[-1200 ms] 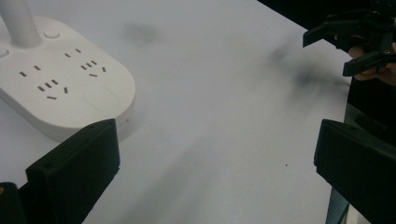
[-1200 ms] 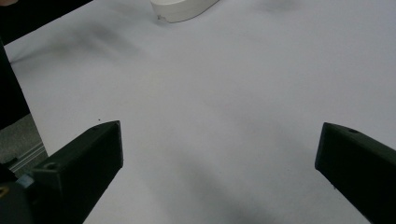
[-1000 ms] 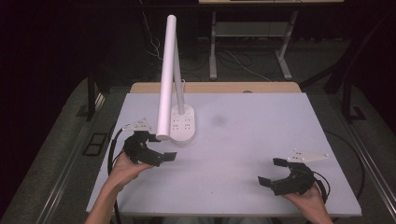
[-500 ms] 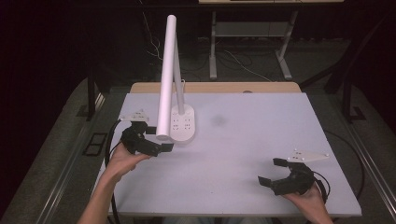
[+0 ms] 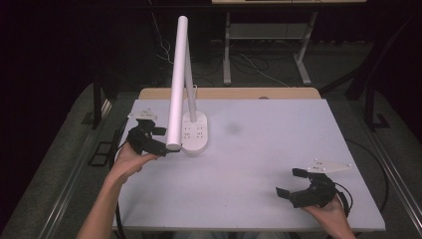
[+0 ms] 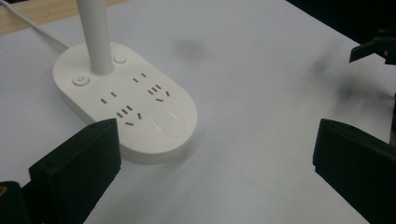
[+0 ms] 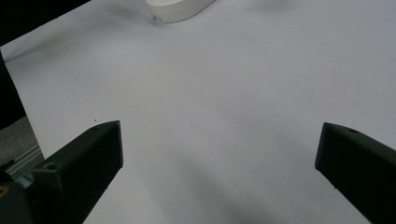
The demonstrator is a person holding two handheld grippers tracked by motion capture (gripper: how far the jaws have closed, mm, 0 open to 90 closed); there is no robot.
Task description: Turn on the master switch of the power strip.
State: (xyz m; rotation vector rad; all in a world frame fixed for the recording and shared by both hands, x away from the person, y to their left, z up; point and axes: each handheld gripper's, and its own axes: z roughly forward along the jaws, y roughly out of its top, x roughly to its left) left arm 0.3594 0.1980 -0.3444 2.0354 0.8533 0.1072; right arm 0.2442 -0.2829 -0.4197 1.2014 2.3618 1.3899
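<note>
Nearby, two open grippers over a white table, a lamp farther back.

Closest to me, the right gripper [image 5: 293,185] sits low at the table's [image 5: 278,149] near right corner, jaws spread wide and holding nothing. Farther in on the left, the left gripper [image 5: 158,141] has its jaws released too, just beside the lamp [image 5: 178,84] head's lower end and the oval base [image 6: 140,105]. Beyond that, the base stands on the table's far left part, its stem rising from the back.

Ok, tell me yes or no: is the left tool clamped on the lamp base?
No: in the left gripper view the left tool stands wide open, and the white lamp base lies ahead of its jaws, untouched.
</note>
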